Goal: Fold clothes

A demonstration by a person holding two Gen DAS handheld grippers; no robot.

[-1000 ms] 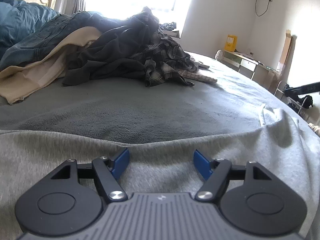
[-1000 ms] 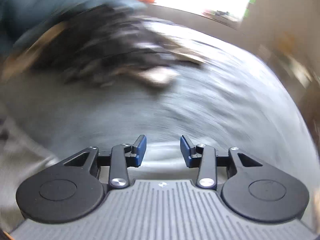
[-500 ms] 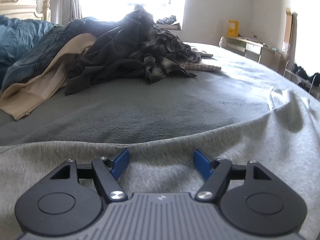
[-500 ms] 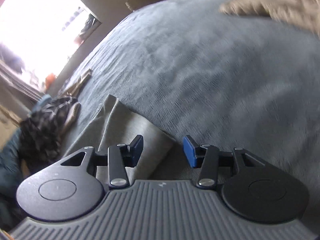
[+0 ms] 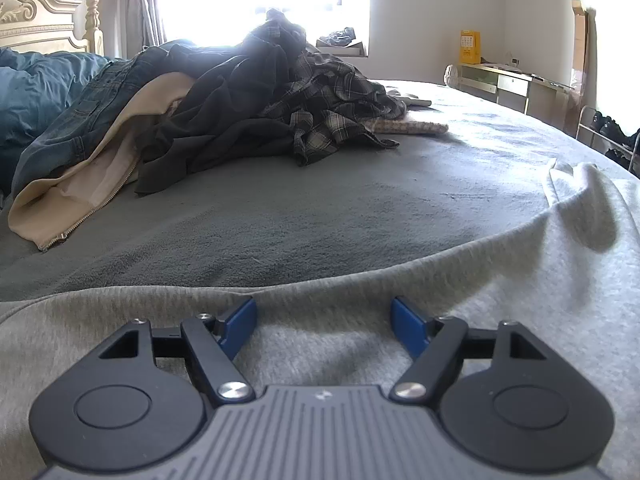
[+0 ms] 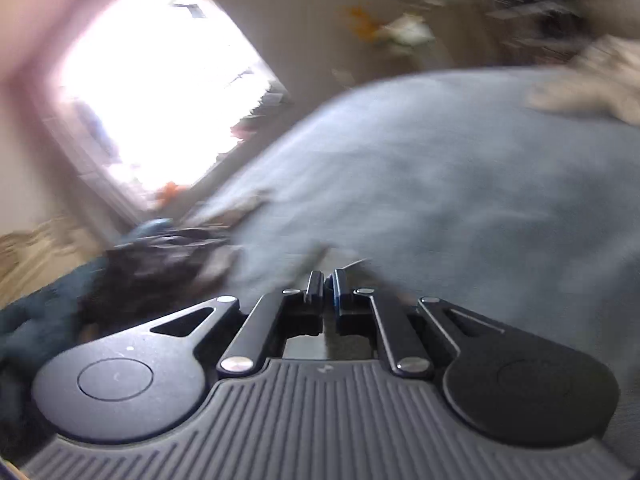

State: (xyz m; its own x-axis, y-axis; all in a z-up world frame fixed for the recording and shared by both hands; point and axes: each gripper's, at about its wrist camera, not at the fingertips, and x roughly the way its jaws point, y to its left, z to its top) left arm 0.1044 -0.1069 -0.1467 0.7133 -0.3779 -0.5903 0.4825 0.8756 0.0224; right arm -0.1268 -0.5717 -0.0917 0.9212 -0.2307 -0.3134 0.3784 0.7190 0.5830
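Note:
A light grey sweatshirt lies spread over the near part of the grey bed cover. My left gripper hovers low over it, its jaws wide and still opening, with only flat cloth beneath them and nothing pinched. In the blurred right wrist view my right gripper is rolled to one side, its blue pads pressed together. A pale grey fold of the sweatshirt runs up to the tips and seems caught between them.
A heap of unfolded clothes sits at the back of the bed: dark tops, a plaid shirt, jeans and a beige zip jacket. A blue duvet and headboard are at the left. A desk stands by the right wall.
The right gripper swung sideways over the bed, rolled, and shut where the sweatshirt's corner lay between its fingers. The left gripper stayed over the sweatshirt, rolling slightly.

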